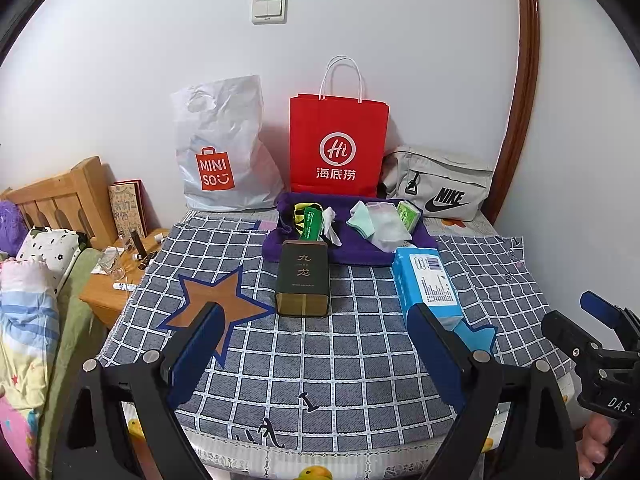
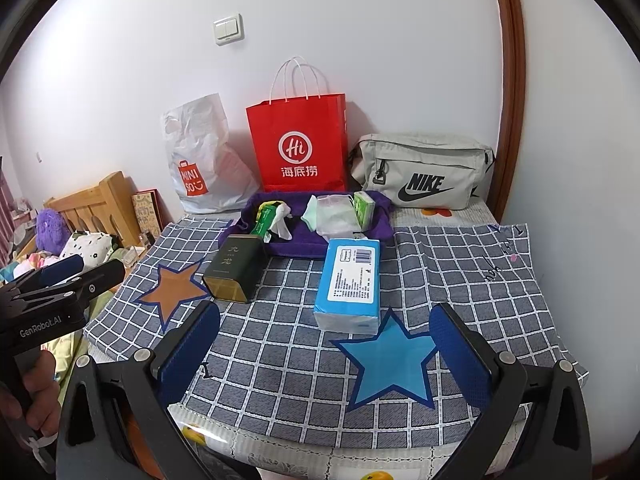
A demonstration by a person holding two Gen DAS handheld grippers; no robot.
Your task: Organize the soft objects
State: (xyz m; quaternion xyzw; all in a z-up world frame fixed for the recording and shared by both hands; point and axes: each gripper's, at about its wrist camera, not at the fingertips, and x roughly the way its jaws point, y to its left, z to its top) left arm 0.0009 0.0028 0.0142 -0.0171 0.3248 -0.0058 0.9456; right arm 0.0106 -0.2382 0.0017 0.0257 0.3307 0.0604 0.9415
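A purple towel (image 1: 360, 250) lies at the back of the checked tablecloth (image 1: 320, 364). On it are a green box (image 1: 312, 222), a white tissue (image 1: 330, 220), a mint cloth (image 1: 360, 218), a clear plastic bag (image 1: 390, 226) and a green packet (image 1: 408, 214). A dark green tin (image 1: 302, 280) and a blue tissue pack (image 1: 426, 280) lie in front of it. My left gripper (image 1: 316, 316) hovers open near the front edge, above a brown star (image 1: 218, 300). My right gripper (image 2: 324, 316) is open too, over a blue star (image 2: 390, 364), with nothing between its fingers.
Against the wall stand a white Miniso bag (image 1: 220, 148), a red paper bag (image 1: 338, 144) and a grey Nike bag (image 1: 438, 184). Left of the table are a wooden nightstand (image 1: 108, 288) with small bottles and a bed with bedding (image 1: 28, 300). A brown door frame (image 1: 524, 80) rises at right.
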